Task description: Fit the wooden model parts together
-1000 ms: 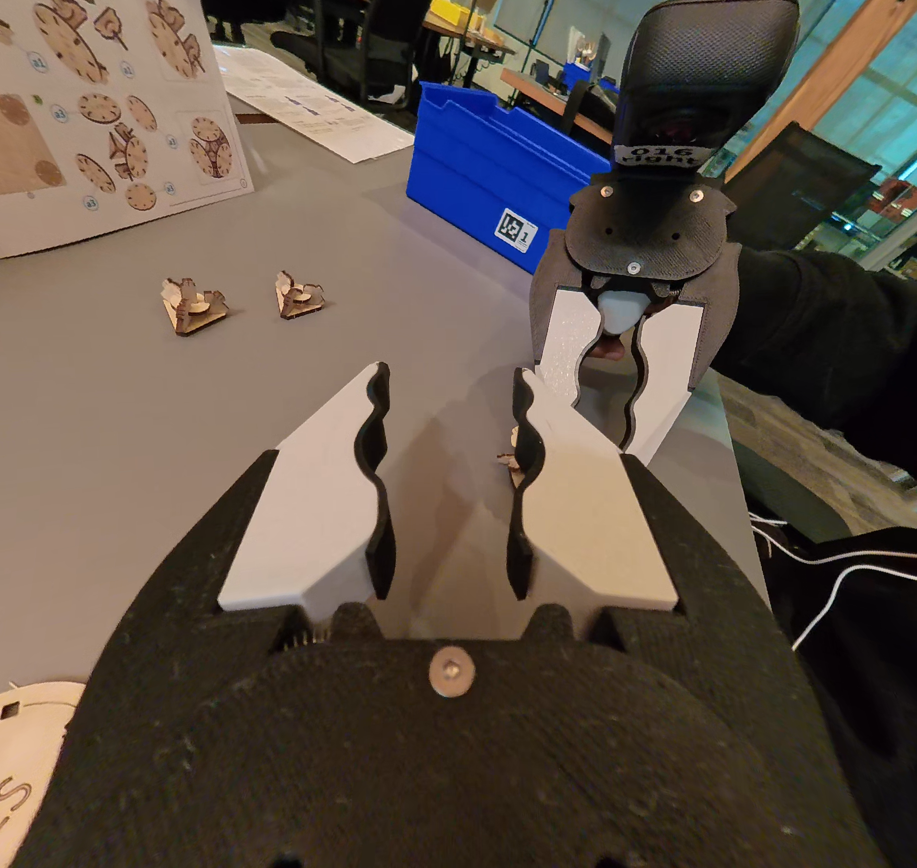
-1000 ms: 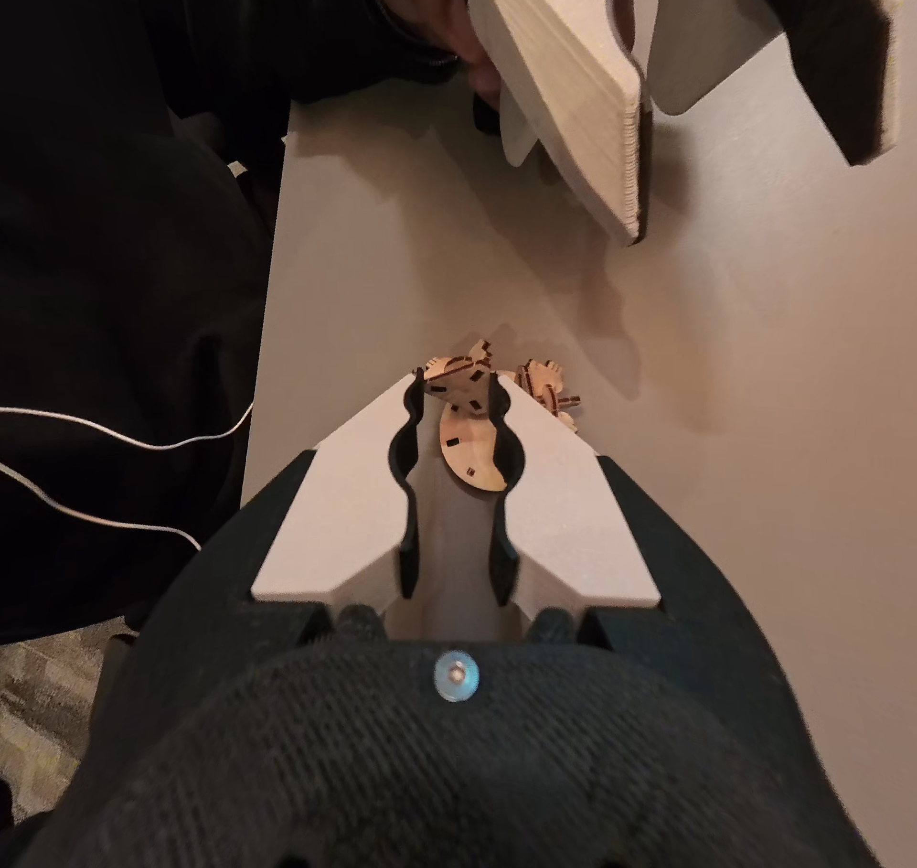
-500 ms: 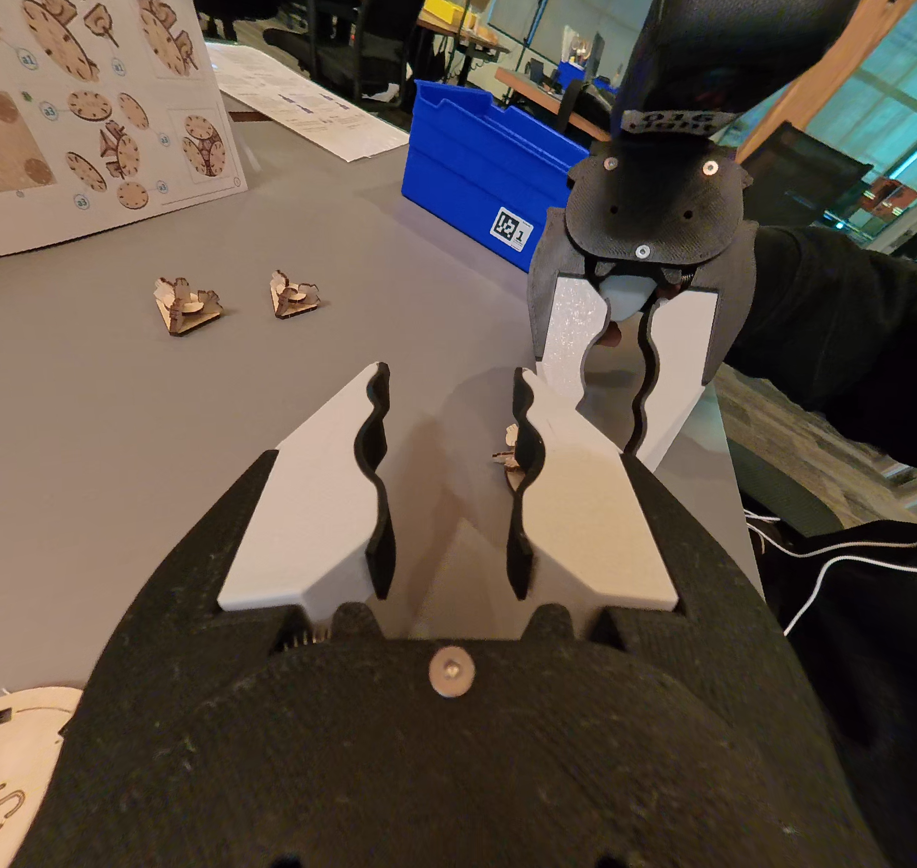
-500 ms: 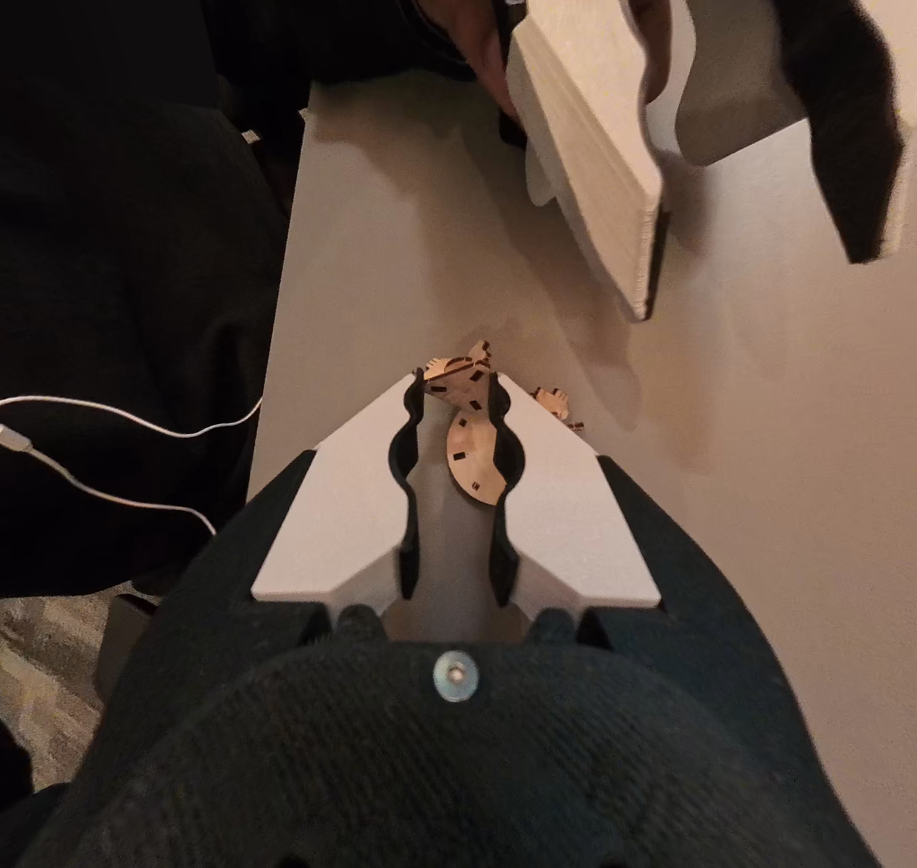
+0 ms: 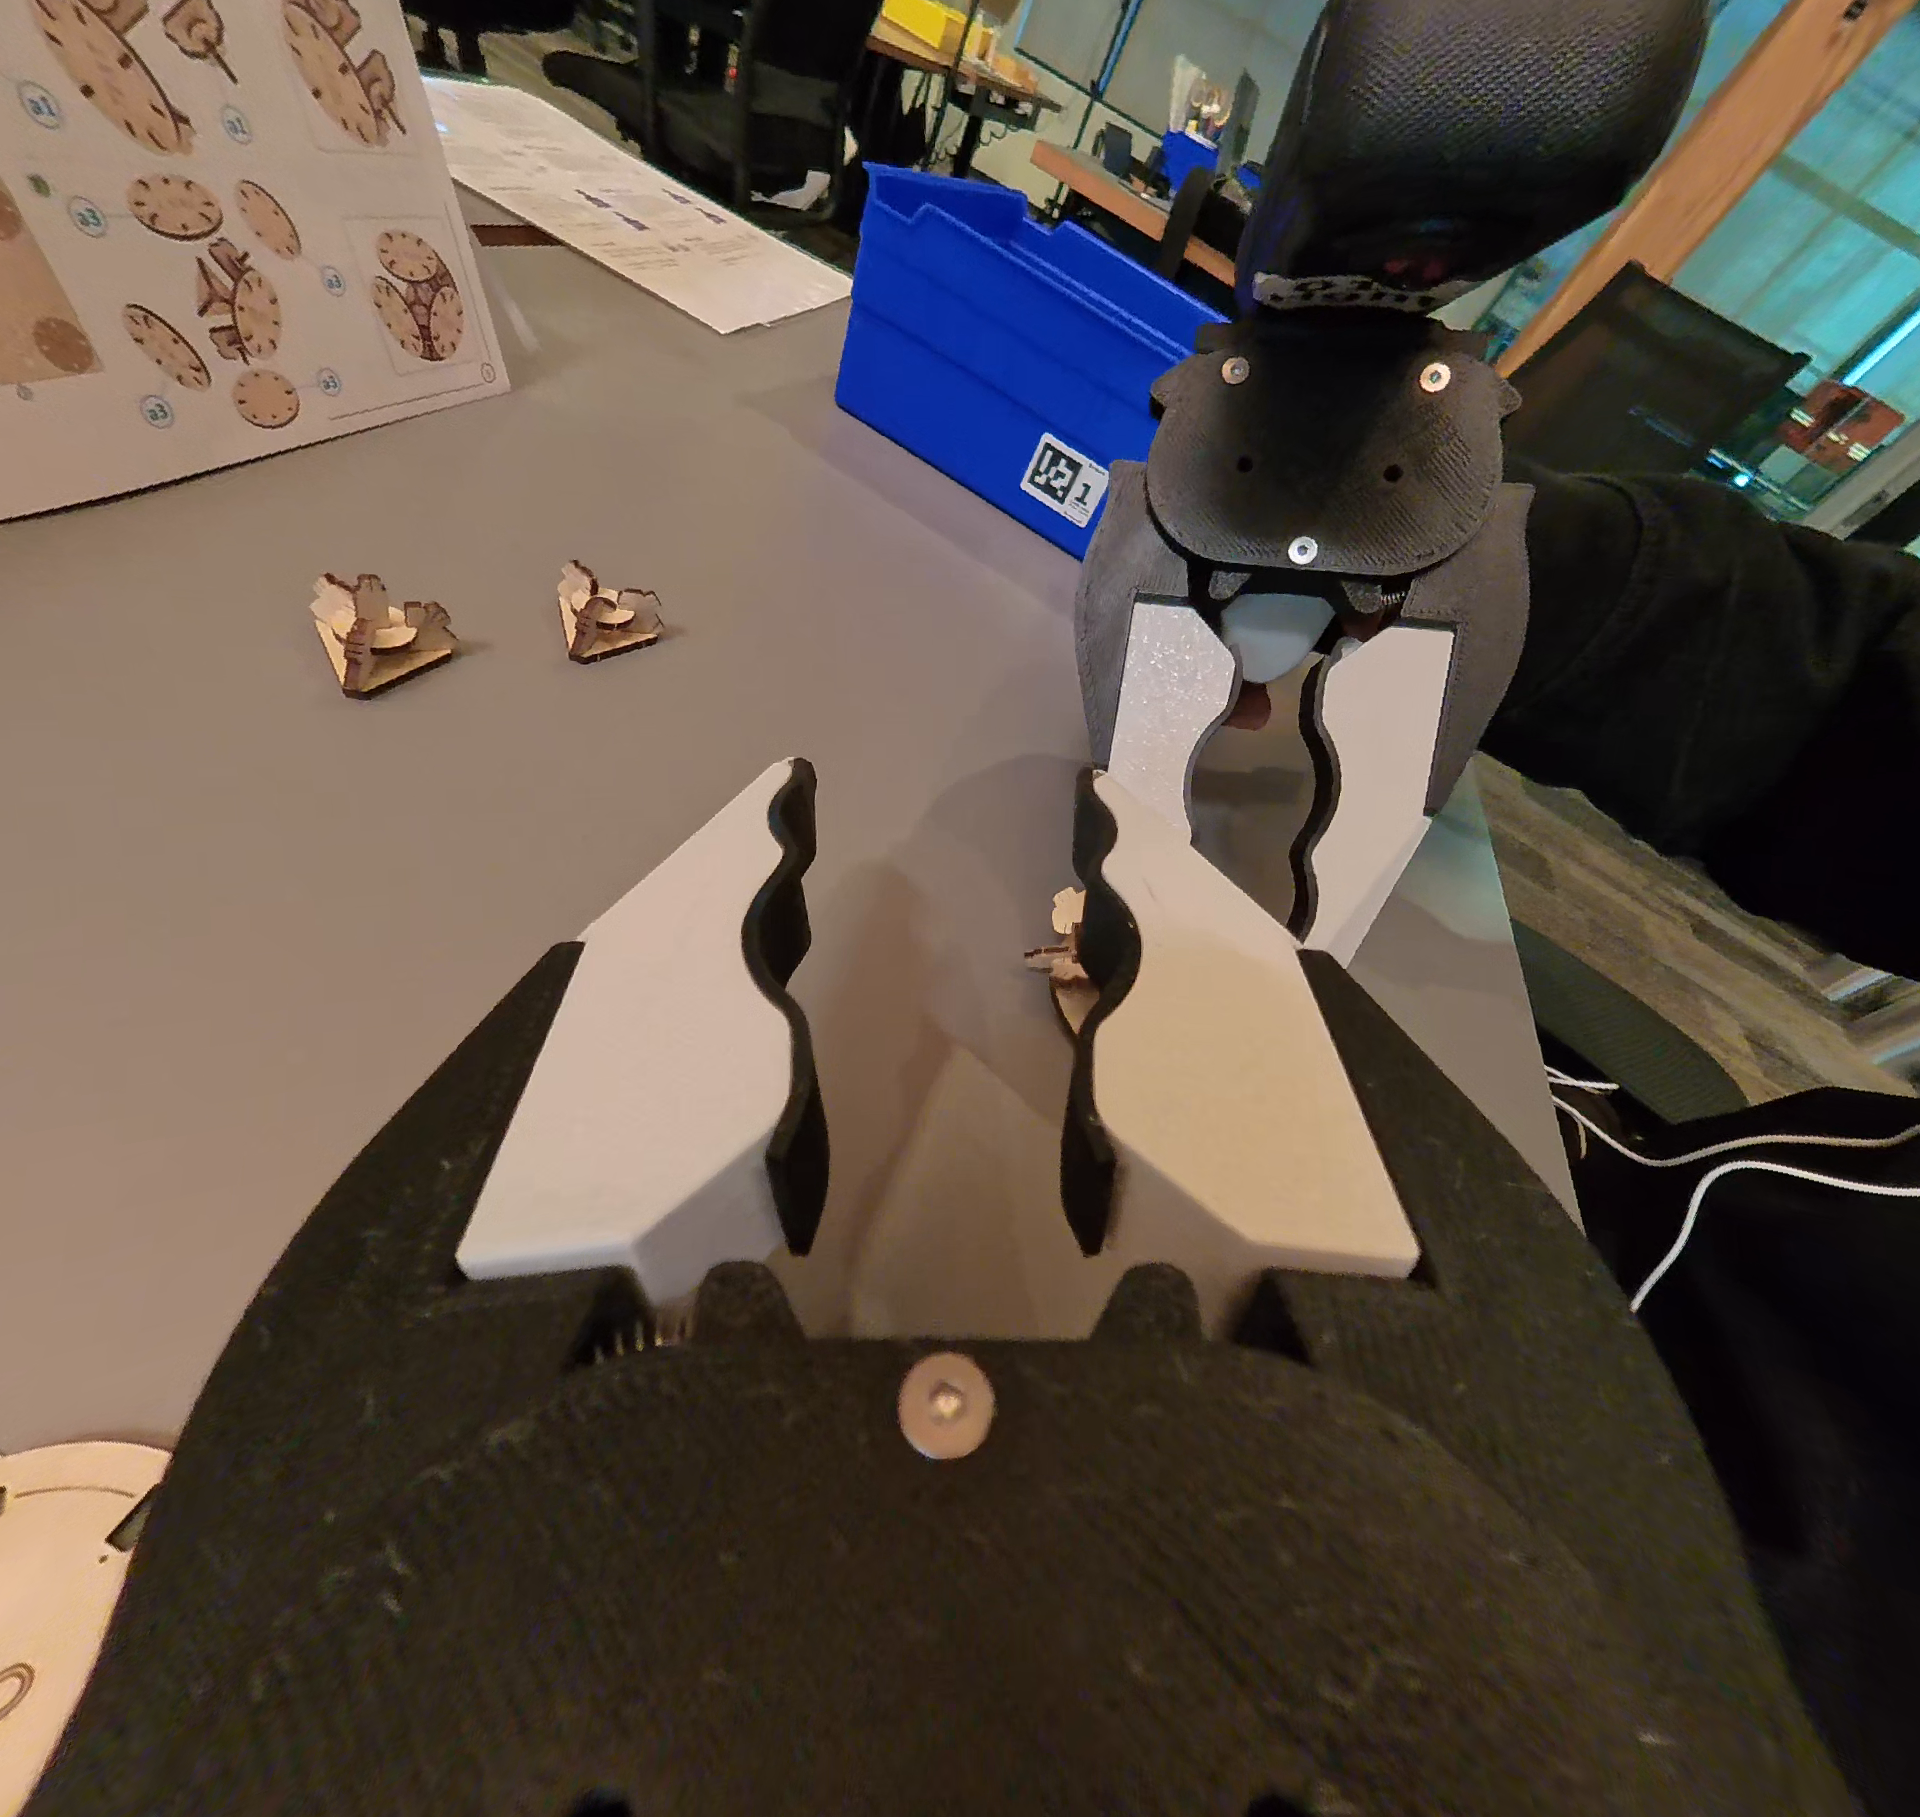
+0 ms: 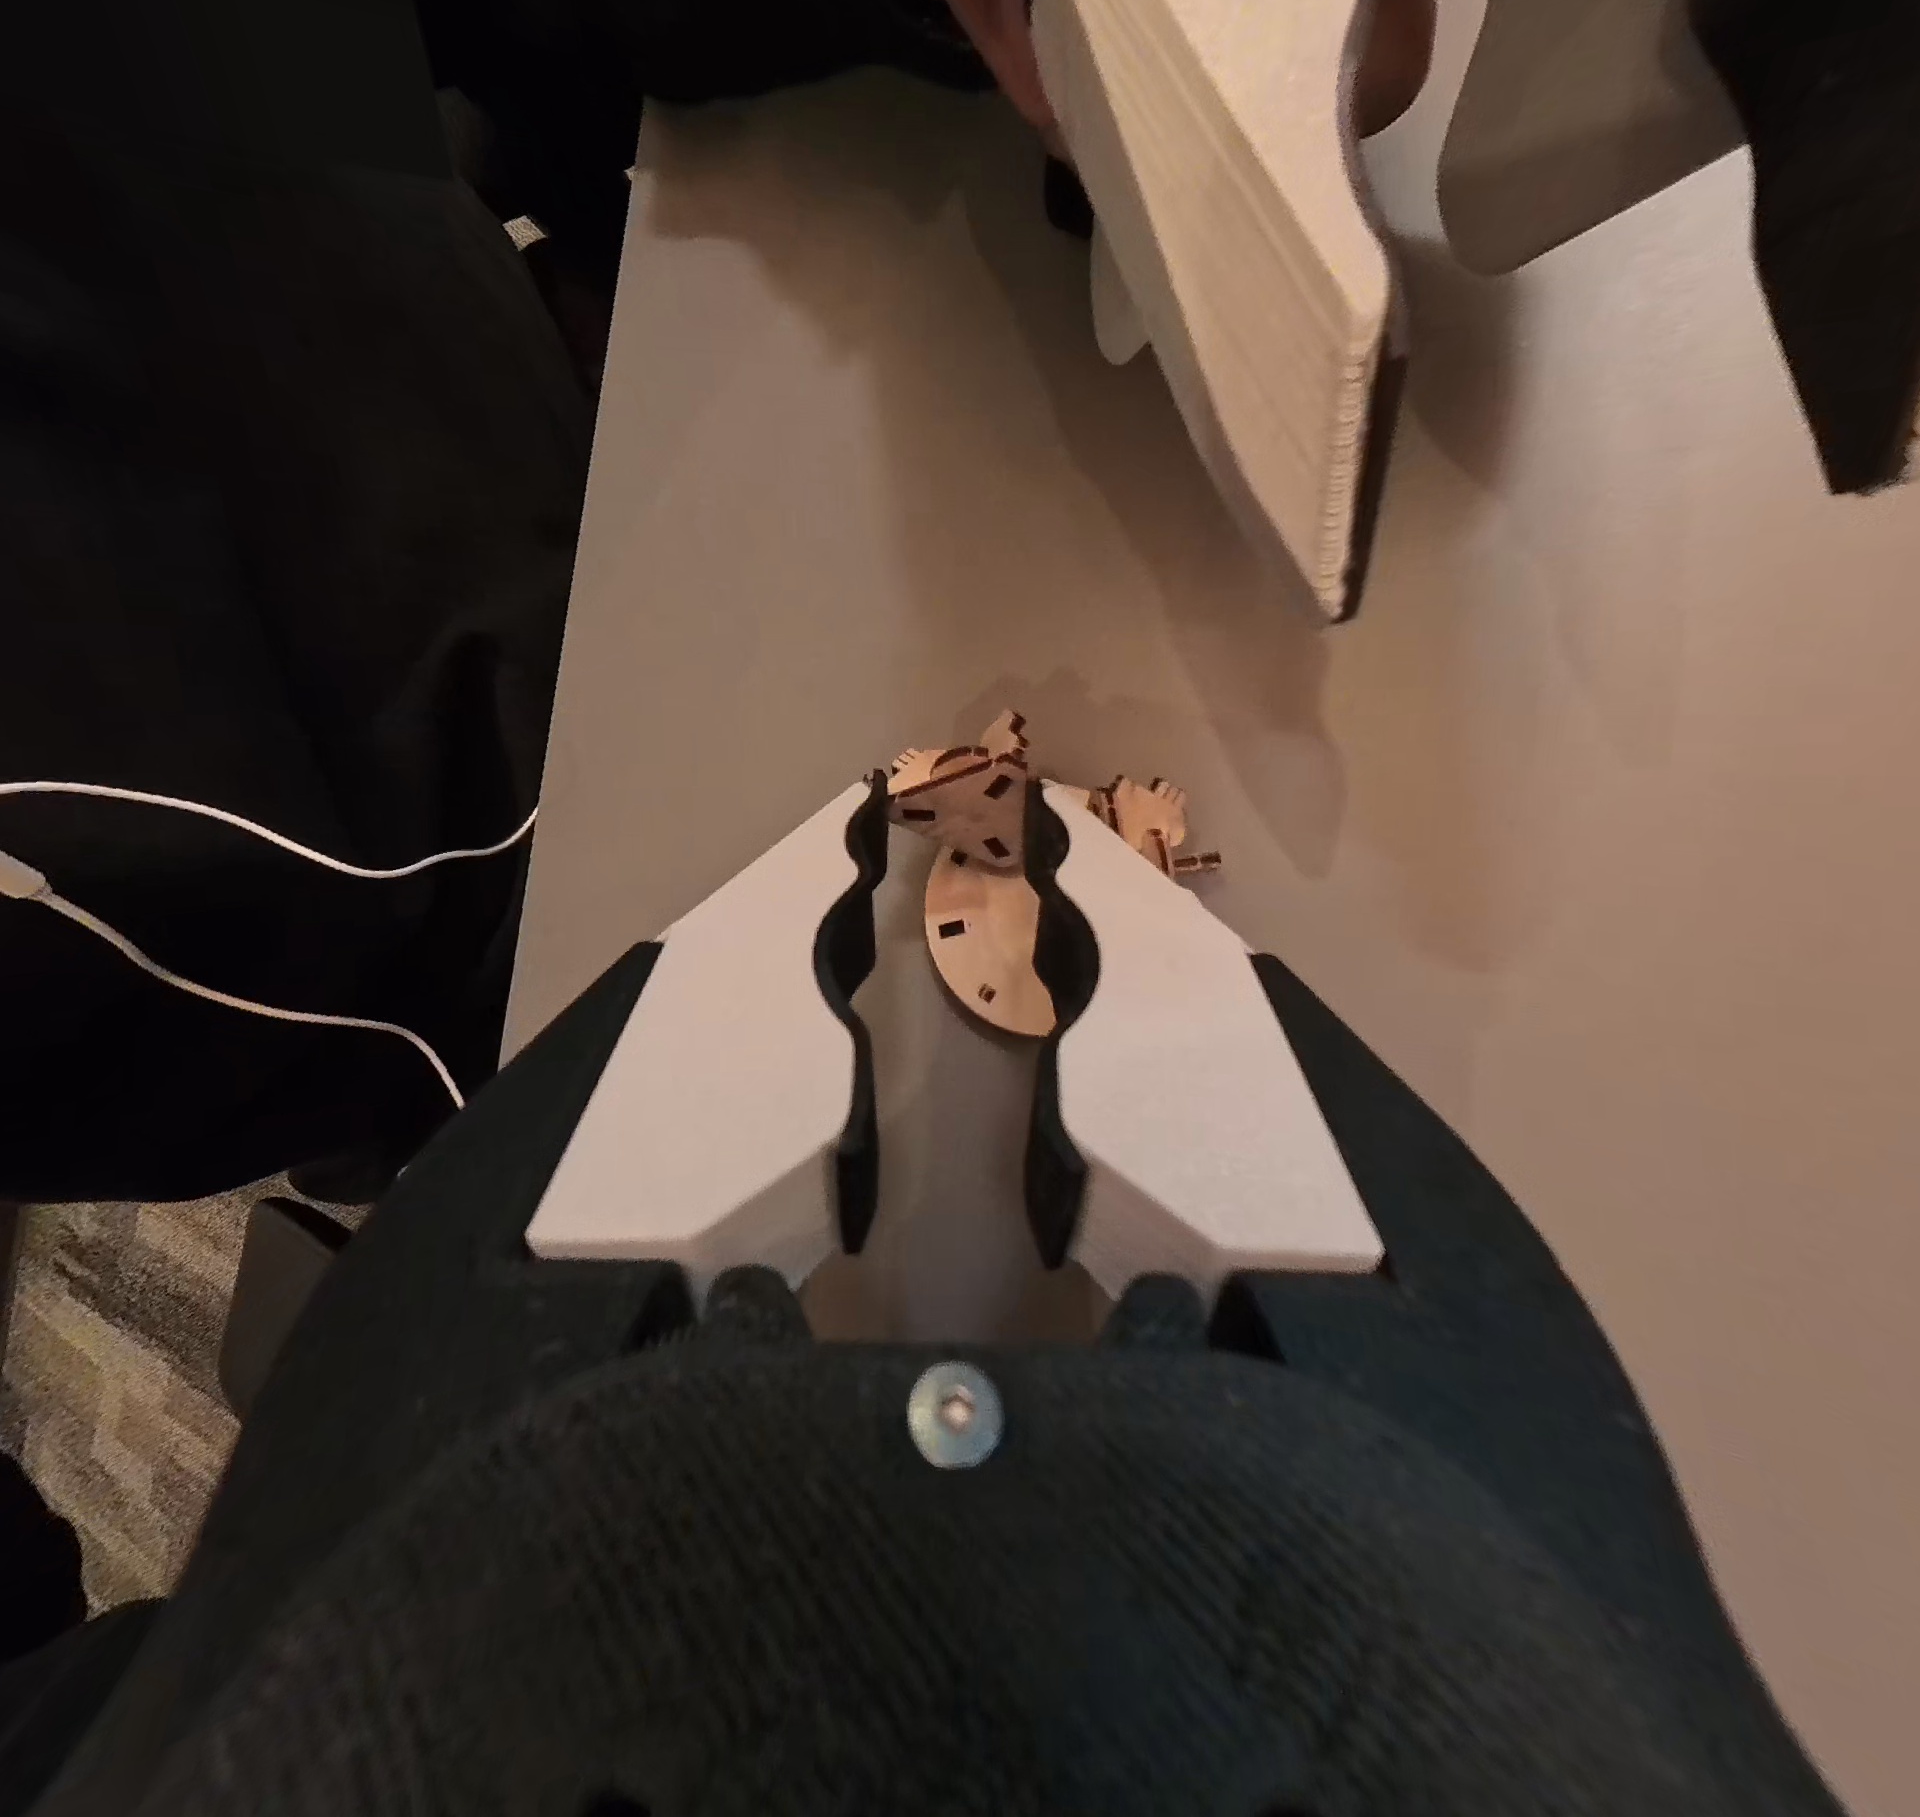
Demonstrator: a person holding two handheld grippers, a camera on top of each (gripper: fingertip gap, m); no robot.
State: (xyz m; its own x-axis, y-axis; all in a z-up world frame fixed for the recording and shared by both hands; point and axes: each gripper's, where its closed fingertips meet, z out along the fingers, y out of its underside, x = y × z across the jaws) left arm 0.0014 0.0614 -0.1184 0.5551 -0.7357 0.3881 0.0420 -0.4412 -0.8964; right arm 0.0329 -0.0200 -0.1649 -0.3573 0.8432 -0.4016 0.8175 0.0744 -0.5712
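L gripper [image 5: 940,780]: fingers wide apart, nothing btwn them, over bare grey tabletop [image 5: 260,884].
R gripper [image 6: 954,791]: fingers part-closed, tips pinching a triangular wooden piece [image 6: 961,799]; slotted wooden disc [image 6: 987,946] attached below it, btwn the fingers.
Nearby: another small wooden part [image 6: 1148,817] on tabletop just beside R fingers.
Far side: two wooden assemblies [image 5: 382,619], blue bin [image 5: 997,354], instruction sheet [image 5: 208,188].

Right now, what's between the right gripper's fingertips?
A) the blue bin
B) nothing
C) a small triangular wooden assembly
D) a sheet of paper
C: in the right wrist view the right gripper has its fingertips on either side of a small triangular wooden assembly, with a slotted wooden disc lying just behind it.
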